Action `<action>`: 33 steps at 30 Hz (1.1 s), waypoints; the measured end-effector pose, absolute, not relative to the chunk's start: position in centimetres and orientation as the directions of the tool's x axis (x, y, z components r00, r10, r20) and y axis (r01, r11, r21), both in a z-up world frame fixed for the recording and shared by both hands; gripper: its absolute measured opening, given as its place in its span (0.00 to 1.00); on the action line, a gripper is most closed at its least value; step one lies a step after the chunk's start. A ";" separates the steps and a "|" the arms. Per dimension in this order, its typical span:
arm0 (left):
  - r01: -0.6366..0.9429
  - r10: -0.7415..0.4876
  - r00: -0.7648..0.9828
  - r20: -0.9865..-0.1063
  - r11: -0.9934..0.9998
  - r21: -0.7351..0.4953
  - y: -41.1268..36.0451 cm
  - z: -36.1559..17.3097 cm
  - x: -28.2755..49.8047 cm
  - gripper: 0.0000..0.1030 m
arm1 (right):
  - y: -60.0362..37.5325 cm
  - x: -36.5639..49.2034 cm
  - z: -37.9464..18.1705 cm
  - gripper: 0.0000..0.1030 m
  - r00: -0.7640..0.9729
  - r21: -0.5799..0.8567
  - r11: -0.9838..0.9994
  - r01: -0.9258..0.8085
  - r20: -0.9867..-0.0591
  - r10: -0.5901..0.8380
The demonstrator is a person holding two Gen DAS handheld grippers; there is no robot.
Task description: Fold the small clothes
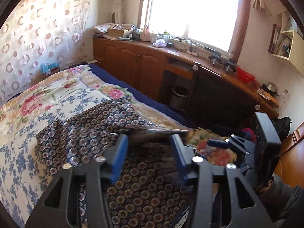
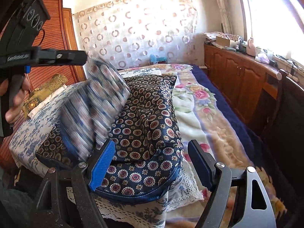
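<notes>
Patterned garment [image 2: 144,114] lies mid-frame on floral bedspread [image 2: 199,102]; satiny, light, prob slippery, so grab at piped hem. Left gripper [image 1: 150,148] jaws spread over cloth, flap blurred. Right gripper [image 2: 152,163] released.

At the bottom of the frame our left gripper [image 1: 150,148] has its blue jaws apart over the navy patterned garment [image 1: 98,125], which lies on the floral bedspread [image 1: 38,102]; our right gripper [image 1: 237,144] sits at lower right.

Both wrist views sit low and close over the bed [image 1: 57,98], sharing the window-side cabinets [image 2: 237,72].
</notes>
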State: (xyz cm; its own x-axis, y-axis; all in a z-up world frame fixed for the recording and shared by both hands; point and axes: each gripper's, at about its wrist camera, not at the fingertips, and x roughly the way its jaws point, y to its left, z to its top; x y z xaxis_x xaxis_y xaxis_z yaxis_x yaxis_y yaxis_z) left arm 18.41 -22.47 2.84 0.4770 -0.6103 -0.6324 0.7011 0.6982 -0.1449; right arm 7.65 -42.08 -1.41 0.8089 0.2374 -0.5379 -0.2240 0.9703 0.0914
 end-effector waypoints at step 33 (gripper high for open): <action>0.459 -0.323 0.550 -0.771 0.887 -0.045 -10.8 -9.6 21.6 0.80 | -33.6 15.6 1.0 0.78 0.755 -0.036 0.921 -0.387 -0.586 0.294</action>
